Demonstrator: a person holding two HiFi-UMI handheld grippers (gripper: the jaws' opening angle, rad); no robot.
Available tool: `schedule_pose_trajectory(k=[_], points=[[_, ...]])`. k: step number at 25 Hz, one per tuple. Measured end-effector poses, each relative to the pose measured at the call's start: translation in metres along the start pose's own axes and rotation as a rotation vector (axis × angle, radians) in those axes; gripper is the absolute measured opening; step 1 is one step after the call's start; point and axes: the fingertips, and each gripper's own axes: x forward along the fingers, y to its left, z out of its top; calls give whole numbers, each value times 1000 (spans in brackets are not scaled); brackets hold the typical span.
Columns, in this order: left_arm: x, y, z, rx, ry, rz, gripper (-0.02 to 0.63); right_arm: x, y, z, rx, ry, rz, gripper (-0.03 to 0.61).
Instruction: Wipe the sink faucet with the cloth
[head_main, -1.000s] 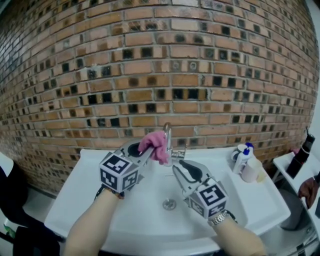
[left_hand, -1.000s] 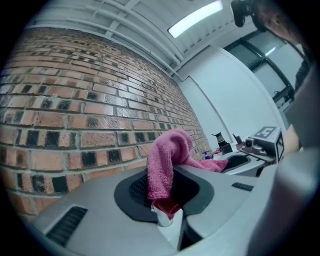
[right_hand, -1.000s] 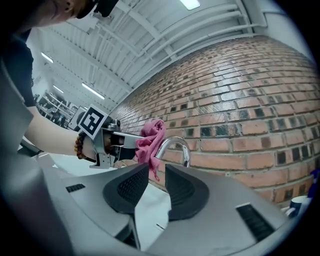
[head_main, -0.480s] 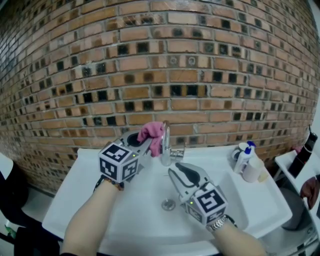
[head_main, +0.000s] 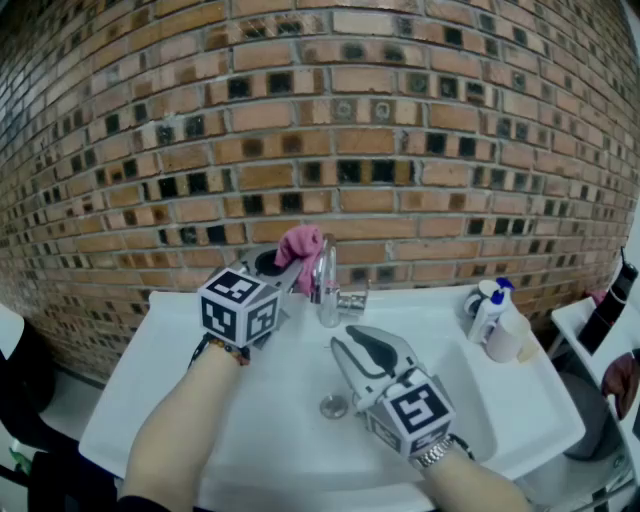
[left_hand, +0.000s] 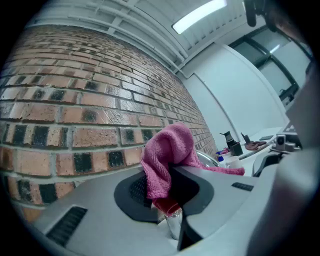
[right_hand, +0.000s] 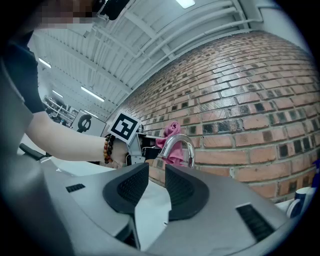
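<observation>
A chrome faucet (head_main: 325, 282) rises at the back of the white sink (head_main: 200, 400). My left gripper (head_main: 290, 268) is shut on a pink cloth (head_main: 301, 245), which rests against the left side of the faucet near its top. In the left gripper view the cloth (left_hand: 165, 150) bulges out between the jaws, with the faucet's curve (left_hand: 207, 158) just behind it. My right gripper (head_main: 365, 352) hovers over the basin in front of the faucet, open by a narrow gap and holding nothing. The right gripper view shows the faucet (right_hand: 181, 142), the cloth (right_hand: 172, 129) and the left gripper (right_hand: 145, 148) beyond my right gripper (right_hand: 157, 186).
A brick wall (head_main: 400, 150) stands right behind the sink. Plastic bottles (head_main: 490, 315) sit on the sink's right rim. The drain (head_main: 333, 406) lies under the right gripper. A white counter with a dark bottle (head_main: 610, 305) is at the far right.
The left gripper has carried the cloth up and back along the faucet's left side, toward the wall. The right gripper has stayed in place over the basin.
</observation>
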Motion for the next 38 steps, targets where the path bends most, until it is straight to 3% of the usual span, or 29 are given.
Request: schedule_pose_trajectory(k=[22, 38], points=[[41, 15, -34, -7, 56, -6, 60, 1, -5, -3, 40, 8, -16, 115], [54, 15, -94, -23, 176, -23, 60, 3, -8, -9, 45, 43, -25, 115]])
